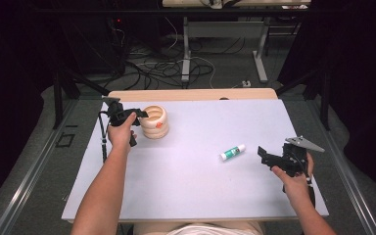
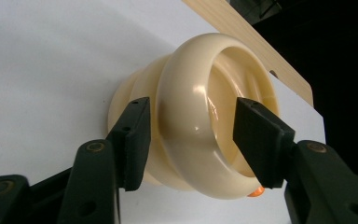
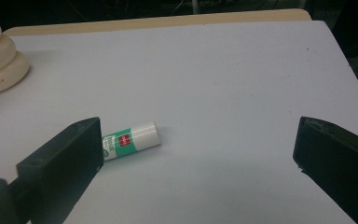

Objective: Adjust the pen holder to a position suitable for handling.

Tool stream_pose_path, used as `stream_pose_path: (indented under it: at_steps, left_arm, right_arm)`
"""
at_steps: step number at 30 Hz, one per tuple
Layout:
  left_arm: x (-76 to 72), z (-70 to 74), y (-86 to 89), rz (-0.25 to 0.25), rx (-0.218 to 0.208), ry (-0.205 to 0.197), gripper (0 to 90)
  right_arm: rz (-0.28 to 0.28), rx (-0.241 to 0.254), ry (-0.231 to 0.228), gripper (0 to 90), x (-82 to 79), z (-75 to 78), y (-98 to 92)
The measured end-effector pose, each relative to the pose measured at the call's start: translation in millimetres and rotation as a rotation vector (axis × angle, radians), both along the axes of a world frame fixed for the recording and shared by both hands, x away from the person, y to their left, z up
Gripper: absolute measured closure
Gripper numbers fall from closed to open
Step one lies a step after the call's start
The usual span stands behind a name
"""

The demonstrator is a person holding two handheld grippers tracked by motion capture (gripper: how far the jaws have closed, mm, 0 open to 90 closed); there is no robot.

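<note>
Overhead light is bright on the white table [image 1: 196,186]; surroundings are dim. Glare marks the cream holder [image 2: 200,126]. Near jaws are soft-focused.

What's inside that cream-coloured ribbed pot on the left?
The cream pot looks hollow: its glossy inner wall shows, with one jaw of the left gripper reaching inside the rim and the other outside. An orange patch peeks out beside that jaw. The pot's bottom is hidden.

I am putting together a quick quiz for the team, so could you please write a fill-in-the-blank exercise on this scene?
1. The left gripper straddles the rim of the ____-coloured ribbed cup.
2. The glue stick lies on its ____ on the white table.
3. The right gripper has its jaws ____, with nothing held.

Missing words: cream; side; open
</note>
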State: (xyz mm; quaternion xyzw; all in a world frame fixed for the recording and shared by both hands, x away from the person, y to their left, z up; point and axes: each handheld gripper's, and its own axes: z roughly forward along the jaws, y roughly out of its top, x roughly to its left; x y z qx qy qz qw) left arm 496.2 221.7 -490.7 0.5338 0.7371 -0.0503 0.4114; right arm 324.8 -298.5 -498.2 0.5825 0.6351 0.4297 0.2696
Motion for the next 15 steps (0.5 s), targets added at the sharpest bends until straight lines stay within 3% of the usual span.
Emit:
stream_pose_path:
  at_steps: [1, 7, 11, 13, 15]
  left_arm:
    - [0.7, -0.6, -0.6, 0.013, -0.01, 0.005, 47.9]
    - [1.8, -3.2, 1.1, 0.003, -0.03, 0.043, 51.6]
    - [2.2, -4.0, -0.3, 0.0, -0.033, 0.048, 53.7]
    - [2.1, -3.6, 0.1, -0.003, -0.042, 0.051, 56.1]
    - [2.2, -4.0, 0.3, 0.004, -0.045, 0.051, 56.3]
  right_arm:
    - [-0.002, 0.006, -0.016, 1.3, 0.9, -1.0, 0.3]
    - [0.001, 0.014, -0.005, 1.6, 0.5, -0.6, 0.1]
    - [0.004, 0.004, 0.012, 1.7, -0.6, 0.7, -0.3]
    - [0.0, 0.008, -0.018, 1.8, 1.2, -1.3, 0.2]
    - [-0.003, 0.013, -0.012, 1.8, 1.0, -1.4, 0.7]
